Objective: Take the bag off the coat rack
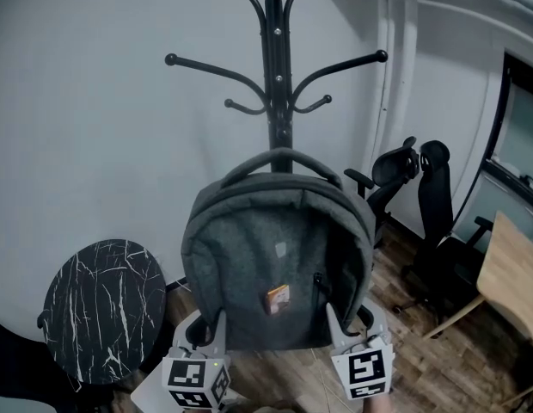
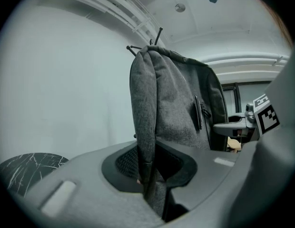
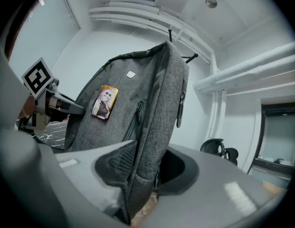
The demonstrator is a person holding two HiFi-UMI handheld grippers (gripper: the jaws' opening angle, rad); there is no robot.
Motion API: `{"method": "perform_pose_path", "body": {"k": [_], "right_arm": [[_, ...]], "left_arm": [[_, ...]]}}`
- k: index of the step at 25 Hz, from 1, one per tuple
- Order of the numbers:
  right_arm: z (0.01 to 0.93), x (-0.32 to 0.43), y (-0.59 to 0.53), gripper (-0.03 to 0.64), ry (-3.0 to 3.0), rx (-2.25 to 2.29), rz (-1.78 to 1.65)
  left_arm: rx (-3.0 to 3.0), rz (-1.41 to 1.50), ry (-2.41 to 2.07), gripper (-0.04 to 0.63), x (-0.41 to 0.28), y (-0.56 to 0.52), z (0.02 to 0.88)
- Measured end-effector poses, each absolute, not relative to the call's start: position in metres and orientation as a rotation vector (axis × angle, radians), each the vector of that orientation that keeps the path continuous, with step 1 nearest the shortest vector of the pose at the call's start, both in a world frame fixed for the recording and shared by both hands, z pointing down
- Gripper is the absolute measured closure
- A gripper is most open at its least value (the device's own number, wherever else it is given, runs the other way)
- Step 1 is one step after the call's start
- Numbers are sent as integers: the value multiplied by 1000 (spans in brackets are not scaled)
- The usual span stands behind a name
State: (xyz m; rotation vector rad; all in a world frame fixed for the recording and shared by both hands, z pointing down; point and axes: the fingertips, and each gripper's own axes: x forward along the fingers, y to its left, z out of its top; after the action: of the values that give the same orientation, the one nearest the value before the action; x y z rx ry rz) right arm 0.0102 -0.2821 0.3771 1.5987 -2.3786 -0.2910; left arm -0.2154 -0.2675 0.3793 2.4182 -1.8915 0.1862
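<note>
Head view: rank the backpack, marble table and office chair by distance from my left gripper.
1. Backpack, held in the left gripper.
2. Marble table, just to its left.
3. Office chair, far right by the wall.

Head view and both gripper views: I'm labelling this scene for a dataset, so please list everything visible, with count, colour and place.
backpack: one, grey, centre, in front of the coat rack
picture tag: one, orange-yellow, on the backpack's front
coat rack: one, black, against the white wall
round table: one, black marble with white veins, lower left
office chairs: apparently two, black, right, near the wall
wooden table: one, light wood, right edge
floor: brown wood planks, lower right
left gripper: one, grey-white, closed on the backpack's lower left edge
right gripper: one, grey-white, closed on the backpack's lower right edge
</note>
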Motion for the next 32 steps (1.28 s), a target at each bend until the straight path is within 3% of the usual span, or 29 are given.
{"method": "perform_pose_path", "body": {"k": [32], "right_arm": [[382,61,-205,488,-2438,1515,-295]], "left_arm": [[2336,176,-1991,525,-163,-174,381]]}}
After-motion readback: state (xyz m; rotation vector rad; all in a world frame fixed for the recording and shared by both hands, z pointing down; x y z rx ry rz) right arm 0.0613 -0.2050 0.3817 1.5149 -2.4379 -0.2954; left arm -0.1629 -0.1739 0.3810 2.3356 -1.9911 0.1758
